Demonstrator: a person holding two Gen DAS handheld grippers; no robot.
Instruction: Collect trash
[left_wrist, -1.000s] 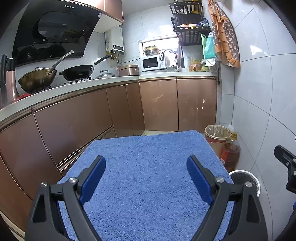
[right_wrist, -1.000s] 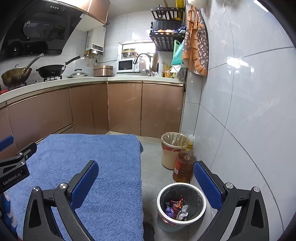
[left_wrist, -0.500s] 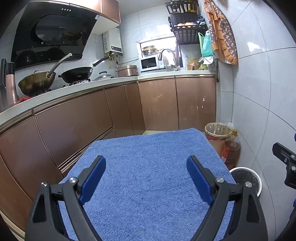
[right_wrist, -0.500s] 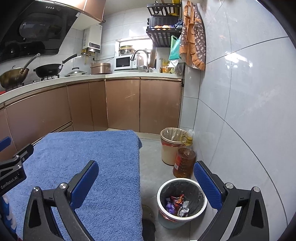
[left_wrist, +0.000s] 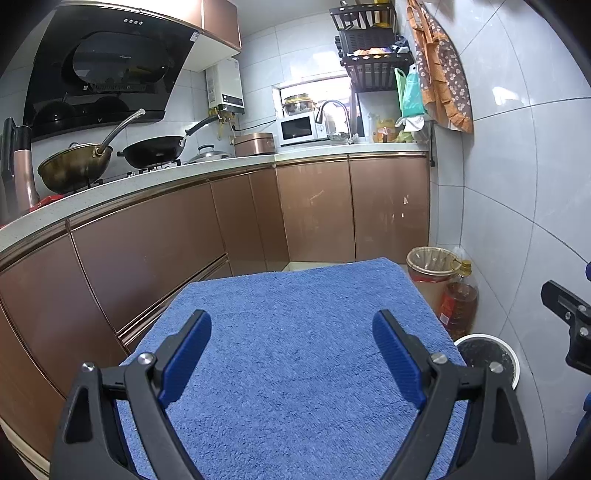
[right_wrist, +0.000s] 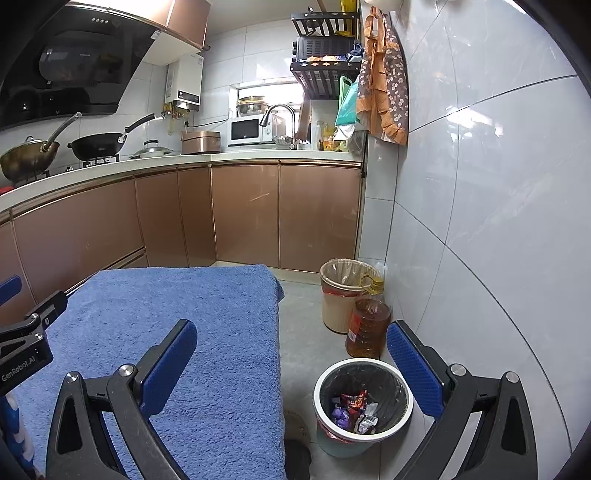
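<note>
My left gripper is open and empty above the blue towel that covers the table. My right gripper is open and empty, over the table's right edge and the floor. A small white-rimmed bin with a dark liner stands on the floor right of the table; it holds several wrappers. The bin's rim also shows in the left wrist view. No trash shows on the towel.
A taller beige bin with a liner and an oil bottle stand by the tiled wall. Brown cabinets run along the left and back. The other gripper's body shows at each view's edge.
Both views have risen and tilted a little; the towel and bins sit lower in frame. Both grippers stay open and empty.
</note>
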